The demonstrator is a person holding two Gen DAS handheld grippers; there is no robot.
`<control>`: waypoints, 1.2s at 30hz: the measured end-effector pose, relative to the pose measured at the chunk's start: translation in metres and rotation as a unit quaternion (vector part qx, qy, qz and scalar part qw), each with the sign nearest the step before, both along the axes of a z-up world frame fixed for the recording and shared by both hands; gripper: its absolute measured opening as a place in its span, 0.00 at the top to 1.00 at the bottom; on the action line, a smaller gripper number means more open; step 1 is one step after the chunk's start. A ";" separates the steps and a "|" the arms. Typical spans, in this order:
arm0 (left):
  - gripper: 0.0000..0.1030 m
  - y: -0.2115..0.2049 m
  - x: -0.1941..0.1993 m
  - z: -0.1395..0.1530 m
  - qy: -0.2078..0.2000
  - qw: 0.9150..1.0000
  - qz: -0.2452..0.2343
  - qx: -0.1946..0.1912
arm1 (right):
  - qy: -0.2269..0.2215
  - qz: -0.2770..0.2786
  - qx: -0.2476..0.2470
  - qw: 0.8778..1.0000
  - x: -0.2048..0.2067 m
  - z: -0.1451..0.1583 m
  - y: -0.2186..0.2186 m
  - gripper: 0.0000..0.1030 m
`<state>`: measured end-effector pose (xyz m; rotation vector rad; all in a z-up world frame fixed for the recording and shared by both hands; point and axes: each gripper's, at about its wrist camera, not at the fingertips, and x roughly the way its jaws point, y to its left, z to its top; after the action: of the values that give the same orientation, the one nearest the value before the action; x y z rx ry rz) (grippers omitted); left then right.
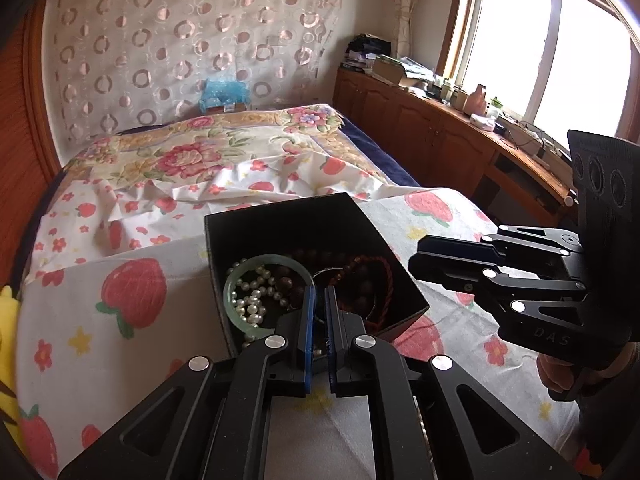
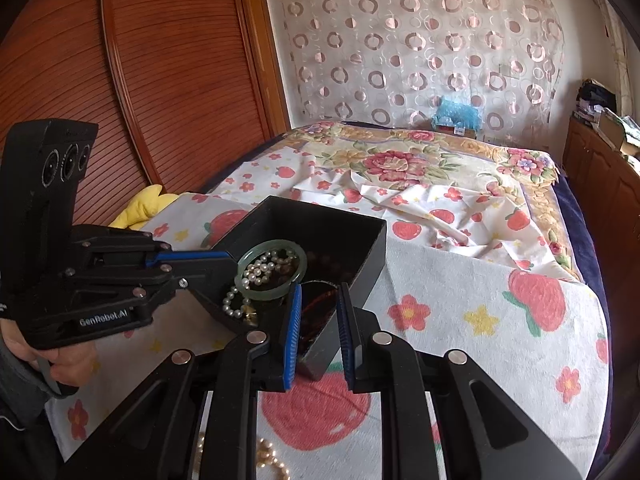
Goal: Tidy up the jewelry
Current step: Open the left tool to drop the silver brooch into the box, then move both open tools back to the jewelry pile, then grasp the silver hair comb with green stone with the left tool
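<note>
Left hand-held gripper [image 1: 319,312], lower centre, closed and empty above box [image 1: 280,216], bangle [image 1: 240,280], pearls [image 1: 252,304]; right hand-held gripper [image 2: 318,316] straddles box corner, jaws parted, likely steadying.

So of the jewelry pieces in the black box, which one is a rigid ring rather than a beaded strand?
The pale green bangle: a smooth solid hoop propped over the white pearl strand; the dark brown beads are strung too.
</note>
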<state>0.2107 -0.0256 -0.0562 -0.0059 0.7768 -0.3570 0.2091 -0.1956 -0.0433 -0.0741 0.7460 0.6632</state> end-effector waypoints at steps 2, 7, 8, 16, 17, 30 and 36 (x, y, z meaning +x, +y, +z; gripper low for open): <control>0.86 0.004 -0.008 0.002 -0.003 1.000 0.007 0.002 | -0.002 -0.002 -0.001 1.000 -0.007 0.002 -0.001 0.81; 0.83 0.018 -0.037 -0.002 0.000 1.000 0.022 0.008 | -0.002 -0.008 0.000 1.000 -0.029 0.001 -0.008 0.81; 0.82 0.021 -0.043 -0.004 0.002 1.000 0.024 0.008 | -0.002 -0.009 0.000 1.000 -0.035 0.000 -0.009 0.81; 0.74 0.034 -0.101 -0.025 0.023 0.999 0.036 0.007 | 0.006 -0.015 -0.002 1.000 -0.082 -0.011 -0.017 0.81; 0.74 0.034 -0.105 -0.027 0.024 0.999 0.037 0.008 | 0.006 -0.016 -0.003 1.000 -0.087 -0.012 -0.017 0.81; 0.73 0.018 -0.147 -0.043 0.046 0.998 0.032 0.007 | 0.007 -0.022 0.004 1.000 -0.139 -0.023 -0.029 0.81; 0.73 0.014 -0.149 -0.048 0.057 0.998 0.033 0.002 | 0.010 -0.025 0.000 1.000 -0.147 -0.026 -0.030 0.81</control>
<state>0.0613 -0.0117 -0.1039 -0.0483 0.8874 -0.2953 0.0620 -0.2259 -0.0691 -0.0489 0.7639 0.6180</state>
